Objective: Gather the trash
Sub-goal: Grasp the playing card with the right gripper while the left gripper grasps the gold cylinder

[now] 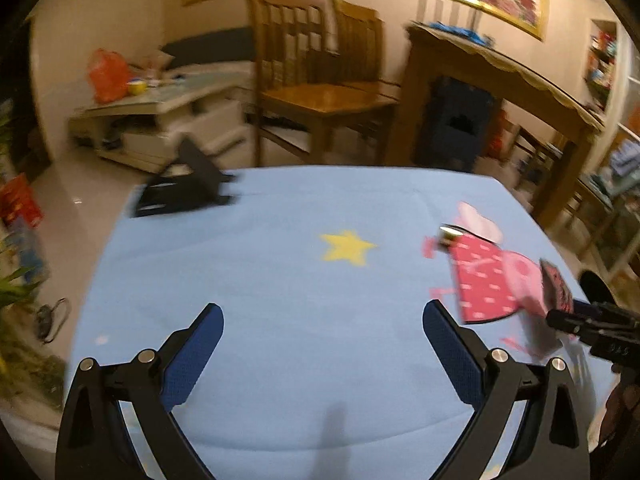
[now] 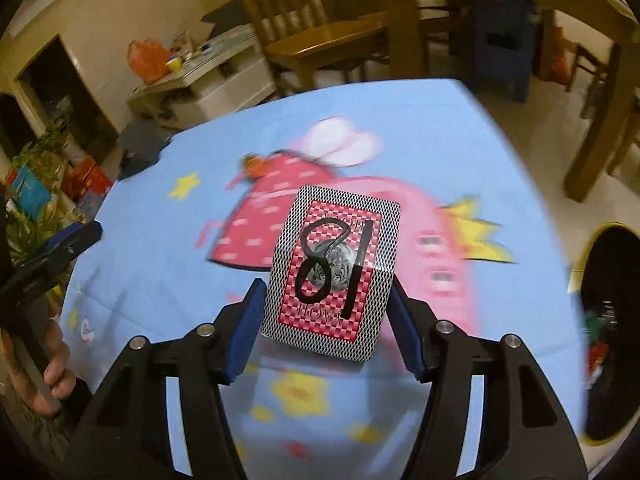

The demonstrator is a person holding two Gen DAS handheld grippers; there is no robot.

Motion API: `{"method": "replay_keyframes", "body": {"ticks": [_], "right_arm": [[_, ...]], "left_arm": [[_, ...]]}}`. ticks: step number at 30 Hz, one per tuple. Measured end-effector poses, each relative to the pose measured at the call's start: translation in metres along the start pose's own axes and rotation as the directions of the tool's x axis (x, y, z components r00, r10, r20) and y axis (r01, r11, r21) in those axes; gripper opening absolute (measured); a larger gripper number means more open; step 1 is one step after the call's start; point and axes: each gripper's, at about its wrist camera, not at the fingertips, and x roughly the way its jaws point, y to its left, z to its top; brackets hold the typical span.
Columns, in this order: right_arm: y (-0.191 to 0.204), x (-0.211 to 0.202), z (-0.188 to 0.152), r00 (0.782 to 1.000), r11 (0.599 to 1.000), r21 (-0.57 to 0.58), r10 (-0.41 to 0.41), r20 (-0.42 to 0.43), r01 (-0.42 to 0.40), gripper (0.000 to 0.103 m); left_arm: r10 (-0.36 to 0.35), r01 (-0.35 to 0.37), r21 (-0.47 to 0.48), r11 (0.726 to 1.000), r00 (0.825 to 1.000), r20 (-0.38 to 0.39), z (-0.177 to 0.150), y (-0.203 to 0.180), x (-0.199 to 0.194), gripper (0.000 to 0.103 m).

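The right gripper (image 2: 324, 312) has its blue pads clamped on both sides of a playing-card box (image 2: 332, 276) — red checker pattern with "18" scrawled on it in black marker — held up above the blue cartoon tablecloth (image 2: 160, 280). A dark bin (image 2: 616, 320) sits just off the table's right edge. The left gripper (image 1: 323, 328) hangs over the cloth with its fingers spread wide and nothing between them. From its camera the box (image 1: 554, 286) shows at far right in the other gripper's tips, over the pink pig print. A small round object (image 1: 450, 236) lies on the cloth — too blurry to identify. A black stand (image 1: 184, 190) sits at the far left corner.
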Motion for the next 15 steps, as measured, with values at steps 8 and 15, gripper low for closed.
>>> {"method": "replay_keyframes", "body": {"ticks": [8,15], "right_arm": [[-0.081,-0.023,-0.013,0.993,0.981,0.164,0.087,0.084,-0.100,0.059],[-0.095,-0.051,-0.004,0.979,0.976,0.154,0.130,0.156,-0.154,0.060]], "left_arm": [[-0.082,0.092,0.101,0.991,0.991,-0.107,0.037,-0.082,0.080,0.071],[-0.088,0.113,0.170,0.979,0.986,-0.144,0.042,-0.103,0.120,0.035]]}}
